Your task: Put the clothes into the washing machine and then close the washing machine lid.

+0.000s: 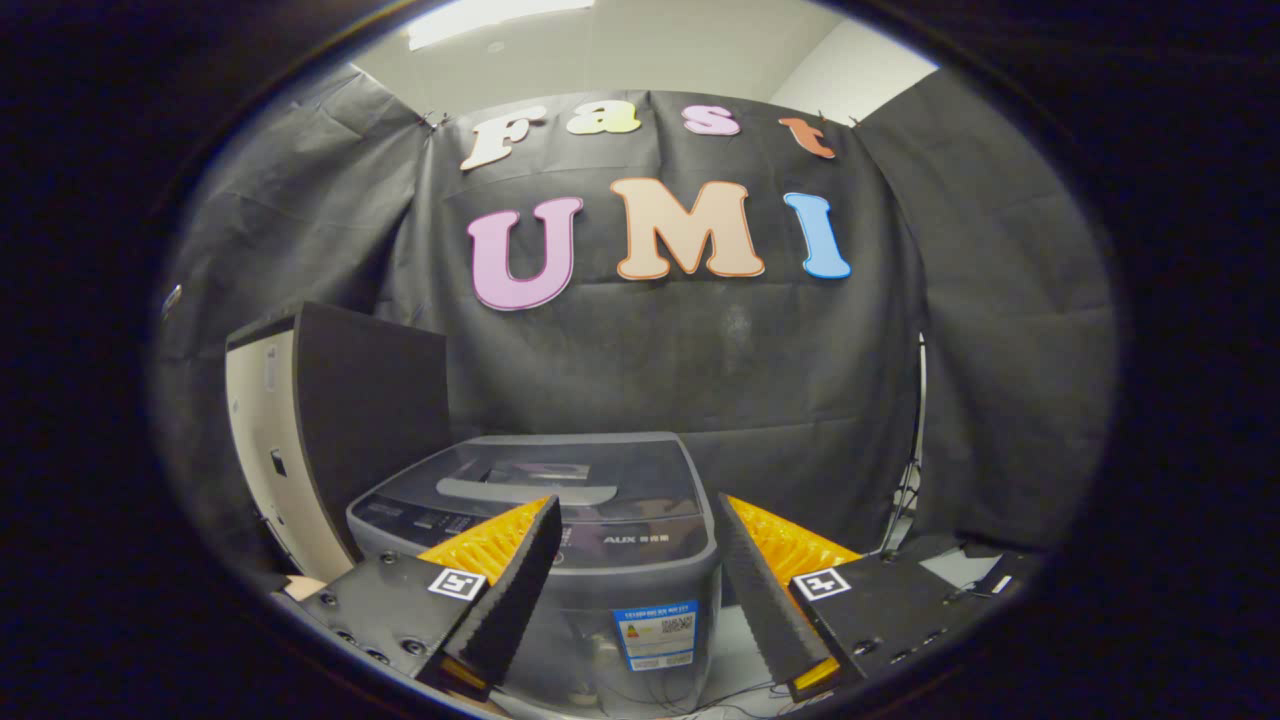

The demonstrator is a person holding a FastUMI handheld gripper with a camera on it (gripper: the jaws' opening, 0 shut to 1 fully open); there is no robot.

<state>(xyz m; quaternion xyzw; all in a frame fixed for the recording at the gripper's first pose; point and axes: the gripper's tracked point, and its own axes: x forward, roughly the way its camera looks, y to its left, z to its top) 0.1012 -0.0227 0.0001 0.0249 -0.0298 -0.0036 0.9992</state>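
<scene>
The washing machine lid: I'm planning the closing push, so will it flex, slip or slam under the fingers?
The lid looks like a smooth, glossy, rigid panel, so it probably won't flex, though fingers may slide. It already lies flat on the washing machine. The gripper hangs open before it, holding nothing.

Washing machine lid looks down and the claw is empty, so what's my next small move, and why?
Probably ease the claw toward the lid and lift it: the fingers stand open, holding nothing, and the washing machine ahead appears closed.
</scene>
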